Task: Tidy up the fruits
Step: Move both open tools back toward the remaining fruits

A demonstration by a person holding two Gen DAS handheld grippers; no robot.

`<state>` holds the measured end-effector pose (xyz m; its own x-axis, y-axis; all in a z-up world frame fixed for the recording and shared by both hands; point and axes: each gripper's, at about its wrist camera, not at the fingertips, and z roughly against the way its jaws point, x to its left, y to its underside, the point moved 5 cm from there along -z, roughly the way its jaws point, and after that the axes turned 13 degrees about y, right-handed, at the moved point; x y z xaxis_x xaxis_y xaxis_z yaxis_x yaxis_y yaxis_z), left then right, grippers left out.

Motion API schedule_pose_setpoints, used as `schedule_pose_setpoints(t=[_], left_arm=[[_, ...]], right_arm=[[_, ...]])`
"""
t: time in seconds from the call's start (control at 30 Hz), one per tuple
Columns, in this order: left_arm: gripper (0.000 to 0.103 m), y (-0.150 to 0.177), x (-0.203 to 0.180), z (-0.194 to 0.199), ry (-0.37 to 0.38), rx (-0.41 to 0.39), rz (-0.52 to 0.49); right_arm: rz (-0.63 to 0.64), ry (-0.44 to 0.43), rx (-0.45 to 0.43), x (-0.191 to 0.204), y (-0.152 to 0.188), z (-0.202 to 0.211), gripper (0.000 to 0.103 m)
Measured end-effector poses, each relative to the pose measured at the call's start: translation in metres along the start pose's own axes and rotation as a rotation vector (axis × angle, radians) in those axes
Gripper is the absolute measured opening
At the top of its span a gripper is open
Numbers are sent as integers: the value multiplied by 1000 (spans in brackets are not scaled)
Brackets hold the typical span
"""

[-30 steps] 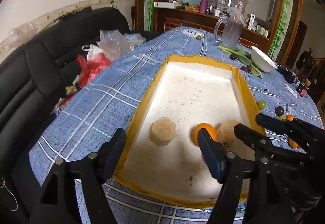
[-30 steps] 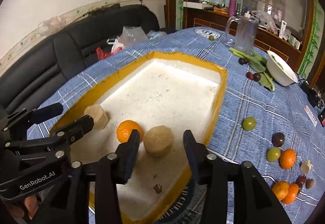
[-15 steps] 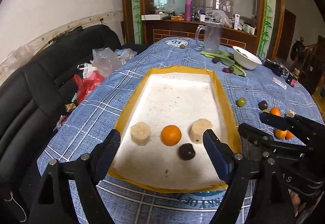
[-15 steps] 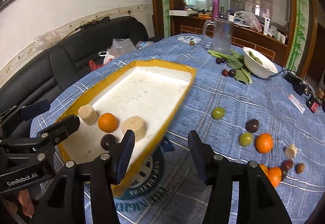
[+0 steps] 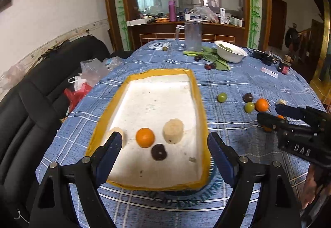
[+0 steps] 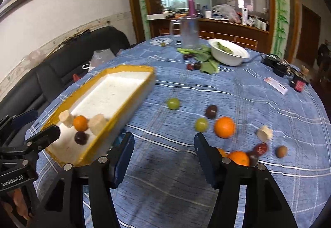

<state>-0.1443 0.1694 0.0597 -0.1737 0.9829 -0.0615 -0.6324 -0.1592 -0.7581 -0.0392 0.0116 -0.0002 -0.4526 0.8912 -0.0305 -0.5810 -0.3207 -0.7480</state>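
A white foam tray with a yellow taped rim (image 5: 198, 104) lies on the blue checked tablecloth. In it are an orange (image 5: 145, 137), a dark plum (image 5: 158, 152) and two beige chunks (image 5: 173, 130). My left gripper (image 5: 164, 141) hovers open above the tray's near end, holding nothing. My right gripper (image 6: 163, 139) is over bare cloth right of the tray (image 6: 132, 102), its jaws opening with nothing between them. Loose fruit lies ahead of it and to its right: a green one (image 6: 173, 103), a dark one (image 6: 211, 111), an orange (image 6: 224, 127) and several more.
A white bowl (image 5: 230, 53), a glass jug (image 5: 192, 35) and leafy greens (image 5: 211, 58) stand at the table's far end. A black sofa (image 5: 31, 104) with plastic bags (image 5: 91, 68) runs along the left. Small dark items (image 6: 298, 83) sit at the far right edge.
A dark plum now lies in the tray. Both grippers have drawn back and widened. The right one has swung from over the tray to the cloth beside the loose fruit.
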Motion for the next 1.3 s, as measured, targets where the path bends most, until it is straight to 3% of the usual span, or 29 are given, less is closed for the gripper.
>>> schedule_pose_setpoints(t=[0.57, 1.03, 1.3], left_arm=[[85, 4, -52, -26, 98, 64, -74], [85, 10, -86, -47, 188, 99, -92], [84, 15, -96, -61, 235, 125, -72]], right_arm=[[-284, 155, 45, -154, 22, 4, 65], [-331, 246, 31, -180, 38, -10, 65], [-322, 254, 22, -181, 38, -9, 71]])
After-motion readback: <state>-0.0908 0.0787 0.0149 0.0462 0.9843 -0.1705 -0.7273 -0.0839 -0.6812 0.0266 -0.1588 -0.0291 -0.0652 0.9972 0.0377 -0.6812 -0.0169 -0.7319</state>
